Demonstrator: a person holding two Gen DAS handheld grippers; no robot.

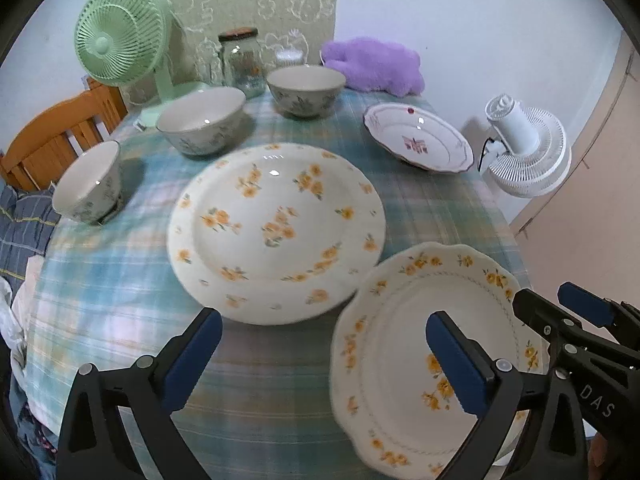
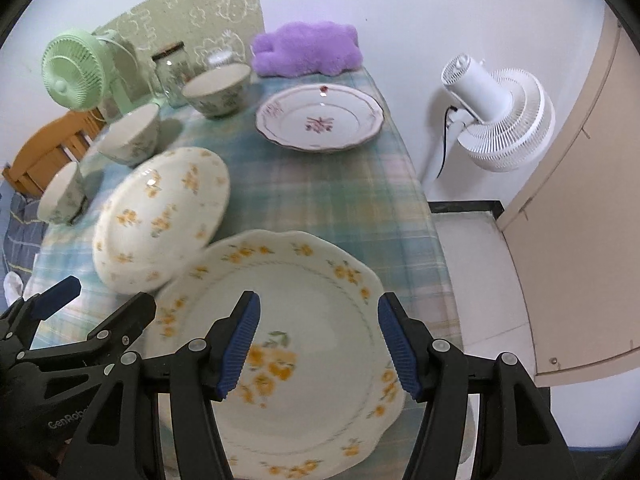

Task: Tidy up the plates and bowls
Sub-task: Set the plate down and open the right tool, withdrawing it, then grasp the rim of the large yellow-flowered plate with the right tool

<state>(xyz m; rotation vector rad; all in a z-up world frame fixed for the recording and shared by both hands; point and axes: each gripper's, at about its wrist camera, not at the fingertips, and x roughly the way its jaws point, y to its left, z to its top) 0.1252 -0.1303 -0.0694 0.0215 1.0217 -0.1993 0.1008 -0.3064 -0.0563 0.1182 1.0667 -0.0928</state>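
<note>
Left tool (image 1: 324, 354) spread wide, grasping nothing, above the plaid-clothed table (image 1: 256, 384). Right tool (image 2: 318, 346) half-open and empty over the scalloped white plate with yellow flowers (image 2: 320, 292), pads clear of it. Round white plate with yellow blossoms (image 1: 276, 232) just beside, rims overlapping or nearly so. Pink-flowered plate (image 2: 320, 120) farther back on the right; three floral bowls (image 1: 202, 122) well apart along the left and rear.

Probably best: take one yellow plate by its near rim, grip firmly, lift level, set squarely onto its neighbour; nest bowls afterwards.

Readable: "DAS" on the right tool's body, "GenRob…" on the left's.
</note>
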